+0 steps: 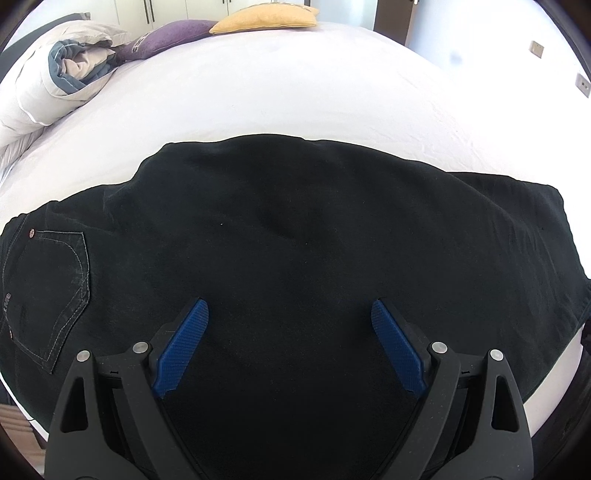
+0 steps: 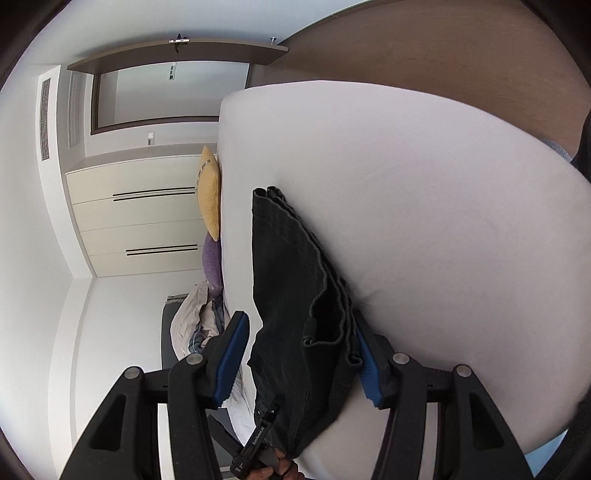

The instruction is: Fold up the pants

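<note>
While the pants [image 1: 295, 240] are lying folded on the bed [image 1: 295, 92], I'm keeping my left gripper [image 1: 290, 314] open above them and my right gripper [image 2: 301, 339] open astride the hems; snagging could undo the fold.

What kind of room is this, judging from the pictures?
Most likely a bedroom. The black pants lie on a bed with a white sheet, pillows sit at its far edge, and a built-in wardrobe stands behind.

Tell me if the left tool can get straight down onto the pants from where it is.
Probably yes: the left tool hangs open right over the flat black pants, with nothing between them.
</note>
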A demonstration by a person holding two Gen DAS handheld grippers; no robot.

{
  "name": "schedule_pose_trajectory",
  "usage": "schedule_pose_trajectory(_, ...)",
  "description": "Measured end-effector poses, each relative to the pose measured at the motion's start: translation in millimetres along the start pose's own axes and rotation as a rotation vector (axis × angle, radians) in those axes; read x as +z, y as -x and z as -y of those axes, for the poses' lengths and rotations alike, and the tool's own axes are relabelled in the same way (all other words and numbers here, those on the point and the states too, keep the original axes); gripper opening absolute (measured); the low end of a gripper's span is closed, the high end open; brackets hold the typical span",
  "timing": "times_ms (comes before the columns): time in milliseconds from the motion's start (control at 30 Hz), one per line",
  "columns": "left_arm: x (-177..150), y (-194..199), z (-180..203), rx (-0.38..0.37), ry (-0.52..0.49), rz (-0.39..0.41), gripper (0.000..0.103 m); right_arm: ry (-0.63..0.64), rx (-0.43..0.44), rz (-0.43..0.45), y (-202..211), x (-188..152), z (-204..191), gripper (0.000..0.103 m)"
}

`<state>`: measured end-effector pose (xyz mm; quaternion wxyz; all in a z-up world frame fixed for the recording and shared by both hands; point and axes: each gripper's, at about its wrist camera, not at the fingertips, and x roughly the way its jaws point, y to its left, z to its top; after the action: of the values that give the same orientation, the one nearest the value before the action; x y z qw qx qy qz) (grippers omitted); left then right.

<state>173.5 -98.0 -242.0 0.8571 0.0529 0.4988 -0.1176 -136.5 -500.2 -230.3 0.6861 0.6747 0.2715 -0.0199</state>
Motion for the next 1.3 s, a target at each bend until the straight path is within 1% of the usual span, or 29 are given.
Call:
schedule_pose_trajectory(67, 0.7, -1.2, 2.4, -0.006, -0.006, 0.000, 0.091, 0.016, -0.004, 0.009, -8.6, 1.4, -5.0, 0.057)
schedule_pose_trajectory(100, 1.7, -2.0, 3.0, -0.004, -0.010, -0.002, 0.091, 0.023, -0.006, 0.013, -12.4, 2.6, -7.5, 0.054)
schedule_pose_trajectory(167, 3.4, -3.8, 4.5, -0.001, -0.017, -0.005, 0.091, 0.038, -0.009, 0.001, -22.2, 5.5, -11.2, 0.043)
schedule_pose_trajectory(200, 3.6, -4.9, 6.0, 0.000, -0.020, -0.008, 0.091, 0.042, -0.018, -0.004, -26.7, 6.8, -11.5, 0.031)
schedule_pose_trajectory(233, 4.5, -6.1, 6.0, 0.001, -0.021, -0.011, 0.091, 0.040, -0.033, -0.004, -29.7, 8.1, -10.9, 0.025)
schedule_pose_trajectory(267, 5.6, -7.9, 5.7, -0.001, -0.021, -0.015, 0.091, 0.036, -0.042, 0.000, -31.2, 8.8, -9.4, 0.023)
schedule_pose_trajectory(300, 6.8, -9.3, 5.1, -0.004, -0.021, -0.020, 0.091, 0.038, -0.051, 0.004, -32.1, 9.2, -8.6, 0.017)
schedule_pose_trajectory(333, 7.8, -11.2, 4.5, -0.007, -0.021, -0.025, 0.091, 0.048, -0.063, 0.004, -32.9, 9.2, -8.5, 0.013)
schedule_pose_trajectory(433, 11.0, -15.2, 2.2, -0.007, -0.020, -0.039, 0.093, 0.091, -0.096, 0.009, -33.3, 7.9, -11.6, 0.012)
schedule_pose_trajectory(533, 15.8, -17.8, -3.9, -0.014, -0.006, -0.050, 0.093, 0.164, -0.150, 0.017, -35.6, 4.6, -24.0, 0.011)
schedule_pose_trajectory(600, 14.7, -17.0, -8.4, -0.029, 0.010, -0.052, 0.093, 0.243, -0.190, 0.025, -38.4, -1.2, -40.2, 0.011)
schedule_pose_trajectory(667, 17.6, -13.7, -15.9, -0.056, 0.043, -0.052, 0.093, 0.364, -0.234, 0.032, -43.7, -11.8, -64.9, 0.011)
schedule_pose_trajectory(733, 21.8, -3.7, -29.7, -0.101, 0.111, -0.022, 0.093, 0.516, -0.269, 0.026, -56.4, -31.7, -97.1, 0.011)
schedule_pose_trajectory(800, 27.4, 7.2, -46.0, -0.133, 0.179, 0.017, 0.093, 0.695, -0.305, -0.002, -79.4, -63.8, -130.1, 0.011)
schedule_pose_trajectory(833, 30.4, 11.2, -54.4, -0.155, 0.213, 0.030, 0.093, 0.791, -0.316, -0.037, -94.9, -83.8, -143.8, 0.011)
schedule_pose_trajectory(867, 34.0, 14.5, -64.8, -0.193, 0.253, 0.041, 0.093, 0.896, -0.336, -0.085, -114.6, -107.1, -156.0, 0.011)
schedule_pose_trajectory(933, 40.1, 13.5, -80.9, -0.262, 0.316, 0.026, 0.093, 1.116, -0.385, -0.181, -152.6, -159.6, -168.6, 0.011)
schedule_pose_trajectory(967, 42.1, 11.5, -86.6, -0.292, 0.339, 0.012, 0.093, 1.192, -0.393, -0.216, -166.4, -182.0, -169.3, 0.011)
schedule_pose_trajectory(1033, 45.0, 6.9, -97.5, -0.354, 0.383, -0.016, 0.093, 1.260, -0.391, -0.262, -183.3, -211.7, -165.3, 0.011)
schedule_pose_trajectory(1100, 48.5, 1.9, -105.2, -0.386, 0.415, -0.041, 0.093, 1.304, -0.403, -0.288, -192.6, -230.0, -159.3, 0.011)
schedule_pose_trajectory(1167, 51.8, -1.2, -108.0, -0.418, 0.434, -0.055, 0.093, 1.325, -0.418, -0.302, -196.7, -237.9, -152.8, 0.011)
schedule_pose_trajectory(1233, 57.3, -5.2, -101.3, -0.460, 0.449, -0.077, 0.093, 1.328, -0.430, -0.298, -198.4, -238.9, -148.8, 0.011)
schedule_pose_trajectory(1300, 65.1, -12.1, -97.4, -0.476, 0.447, -0.114, 0.093, 1.335, -0.443, -0.287, -199.7, -239.3, -146.7, 0.011)
